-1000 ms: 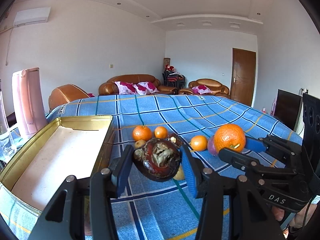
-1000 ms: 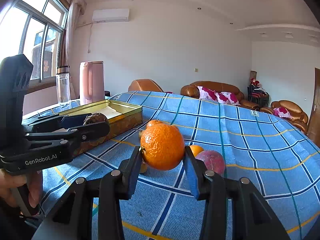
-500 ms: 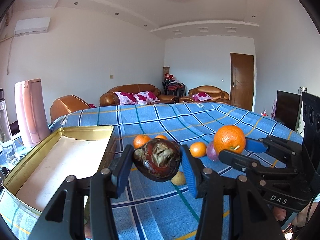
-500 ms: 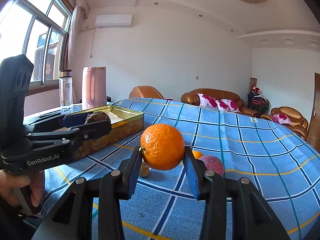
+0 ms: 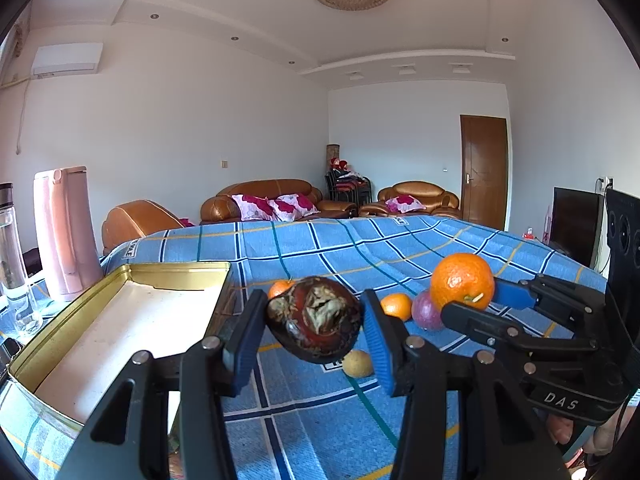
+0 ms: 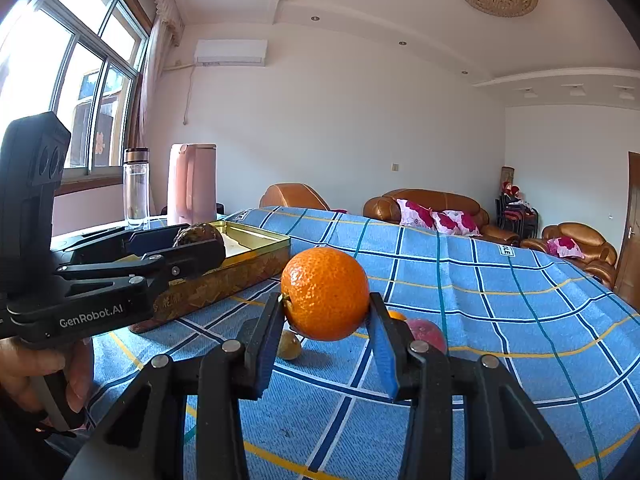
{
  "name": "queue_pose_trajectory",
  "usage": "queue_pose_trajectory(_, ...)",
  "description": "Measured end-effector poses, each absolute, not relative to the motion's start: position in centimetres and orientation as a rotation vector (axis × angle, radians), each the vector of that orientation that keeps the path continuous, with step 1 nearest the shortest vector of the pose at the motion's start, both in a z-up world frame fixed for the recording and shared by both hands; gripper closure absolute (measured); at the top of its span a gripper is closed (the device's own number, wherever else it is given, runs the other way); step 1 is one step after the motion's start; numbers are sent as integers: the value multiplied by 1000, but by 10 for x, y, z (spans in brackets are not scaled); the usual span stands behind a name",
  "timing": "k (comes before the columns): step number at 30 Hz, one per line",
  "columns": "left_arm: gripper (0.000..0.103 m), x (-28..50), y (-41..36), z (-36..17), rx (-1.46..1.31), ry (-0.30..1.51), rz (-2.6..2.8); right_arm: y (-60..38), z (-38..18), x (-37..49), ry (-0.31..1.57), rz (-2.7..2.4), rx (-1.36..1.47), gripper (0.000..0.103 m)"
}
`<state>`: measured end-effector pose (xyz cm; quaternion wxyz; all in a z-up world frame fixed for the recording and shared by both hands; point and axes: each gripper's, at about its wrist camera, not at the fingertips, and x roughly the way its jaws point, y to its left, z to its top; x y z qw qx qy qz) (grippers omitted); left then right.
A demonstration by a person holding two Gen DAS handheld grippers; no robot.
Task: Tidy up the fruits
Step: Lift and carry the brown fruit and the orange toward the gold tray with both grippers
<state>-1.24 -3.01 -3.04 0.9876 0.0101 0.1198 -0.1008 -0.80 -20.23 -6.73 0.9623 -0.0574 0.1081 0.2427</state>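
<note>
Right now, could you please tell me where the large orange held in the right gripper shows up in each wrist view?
Left wrist view: the large orange sits at right of centre, clamped in the right gripper seen from the side.
Right wrist view: it sits at centre, between that gripper's two fingers.
Shared landmark: the gold tin, left of the orange in both views.

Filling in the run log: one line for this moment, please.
left gripper: shut on dark wrinkled fruit | right gripper: shut on orange | gold tin tray: empty
</note>
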Motion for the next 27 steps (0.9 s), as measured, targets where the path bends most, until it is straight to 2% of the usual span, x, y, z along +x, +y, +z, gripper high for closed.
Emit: queue_pose_trajectory(27,54,-11,2,-17,-14,260,-117,-187,-44,-5,238,530,-128,59)
